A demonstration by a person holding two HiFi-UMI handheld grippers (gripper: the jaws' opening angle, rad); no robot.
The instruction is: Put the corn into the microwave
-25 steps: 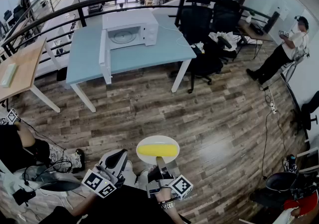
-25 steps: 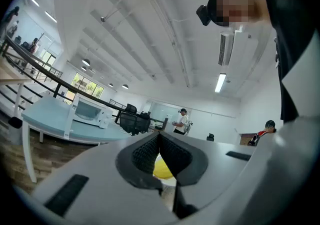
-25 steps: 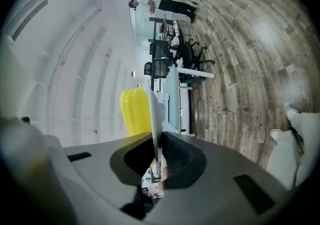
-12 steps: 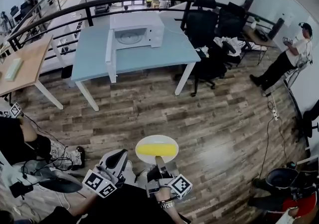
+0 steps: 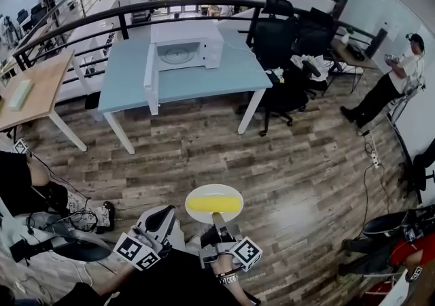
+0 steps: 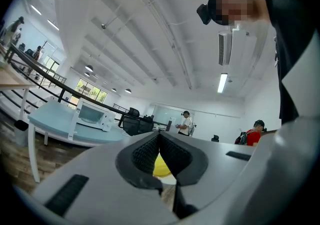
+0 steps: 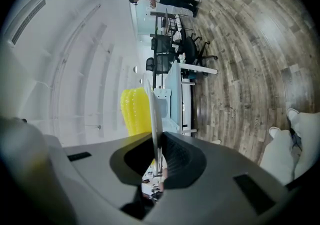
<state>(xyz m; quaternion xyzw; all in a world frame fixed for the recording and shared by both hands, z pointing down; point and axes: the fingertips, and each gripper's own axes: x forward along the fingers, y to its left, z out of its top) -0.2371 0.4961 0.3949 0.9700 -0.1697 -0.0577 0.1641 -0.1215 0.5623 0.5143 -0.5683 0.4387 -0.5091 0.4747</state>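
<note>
A yellow corn cob (image 5: 215, 203) lies on a white plate (image 5: 213, 192) held low over the wooden floor. My right gripper (image 5: 217, 219) is shut on the plate's near rim; in the right gripper view the plate (image 7: 151, 104) runs edge-on between the jaws, with the corn (image 7: 134, 111) on its left face. Just left of the plate, my left gripper (image 5: 161, 218) is shut with nothing in it; the corn (image 6: 161, 167) shows behind its closed pads. The white microwave (image 5: 185, 45) stands far ahead on a light blue table (image 5: 183, 80) with its door (image 5: 147, 77) swung open.
Black office chairs (image 5: 285, 32) crowd the table's right end. A wooden desk (image 5: 30, 90) stands at the left, a curved black railing (image 5: 136, 9) behind. A person (image 5: 391, 73) stands far right. Cables and a seated person's leg (image 5: 27, 189) lie at my left.
The head view has shifted a little, so the table and microwave sit slightly further right in the frame. Both grippers and the plate with the corn hold the same pose.
</note>
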